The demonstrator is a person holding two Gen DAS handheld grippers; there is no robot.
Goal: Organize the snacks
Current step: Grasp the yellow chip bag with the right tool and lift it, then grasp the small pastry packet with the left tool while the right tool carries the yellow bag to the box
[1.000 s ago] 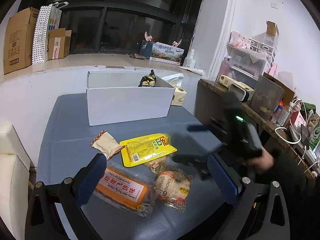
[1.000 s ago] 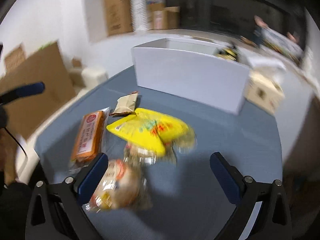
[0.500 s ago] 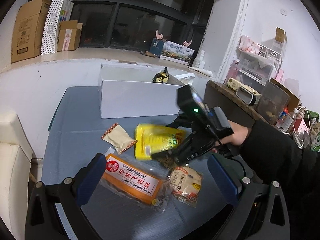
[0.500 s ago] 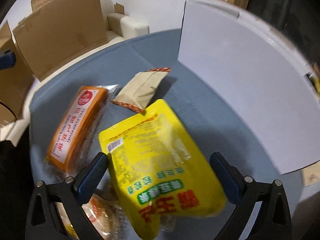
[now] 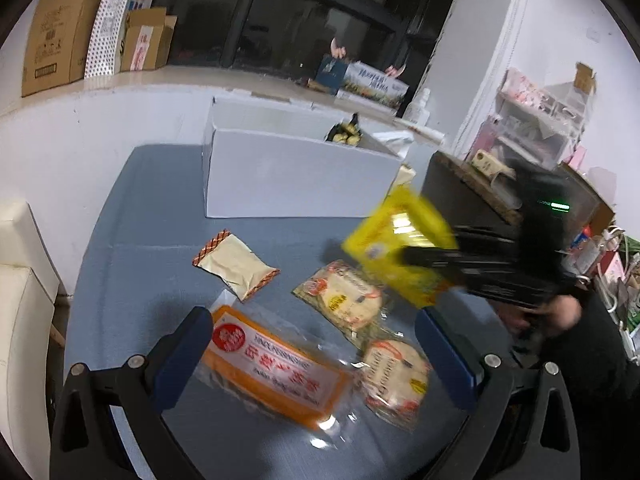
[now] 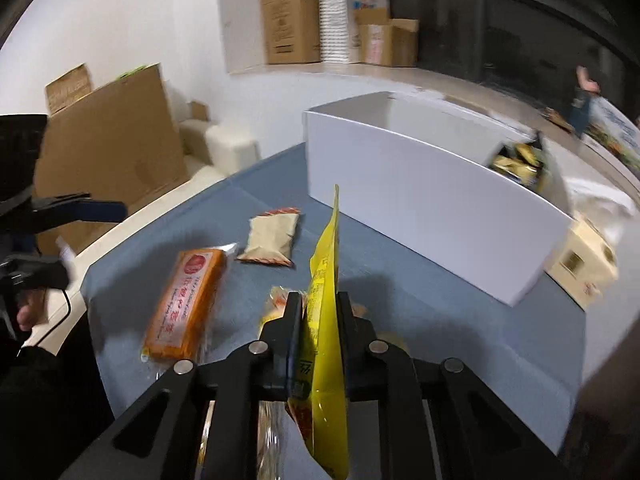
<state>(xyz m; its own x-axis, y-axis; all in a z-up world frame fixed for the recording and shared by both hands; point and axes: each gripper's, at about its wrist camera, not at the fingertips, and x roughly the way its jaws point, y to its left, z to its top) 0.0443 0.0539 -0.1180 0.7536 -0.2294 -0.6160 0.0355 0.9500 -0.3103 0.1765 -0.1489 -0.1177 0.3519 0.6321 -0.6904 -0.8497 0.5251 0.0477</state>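
My right gripper (image 6: 318, 312) is shut on a yellow snack packet (image 6: 326, 264) and holds it edge-on above the blue table; the packet (image 5: 394, 236) also shows lifted in the left wrist view. My left gripper (image 5: 316, 354) is open and empty, hovering over an orange cake pack (image 5: 276, 368). A beige sachet (image 5: 234, 266) and two clear cracker packs (image 5: 344, 294) (image 5: 394, 370) lie on the table. A white box (image 5: 296, 172) stands behind them with a dark snack bag (image 5: 344, 134) inside at its right end.
A white seat (image 5: 20, 280) stands left of the blue table (image 5: 132, 240). A dark cabinet (image 5: 480, 192) with cluttered shelves is on the right. Cardboard boxes (image 6: 112, 148) lean by the wall. A small tan box (image 6: 584, 264) sits beside the white box.
My right gripper has closed on the yellow packet and lifted it off the table to the right, uncovering a cracker pack beneath. My left gripper has stayed open.
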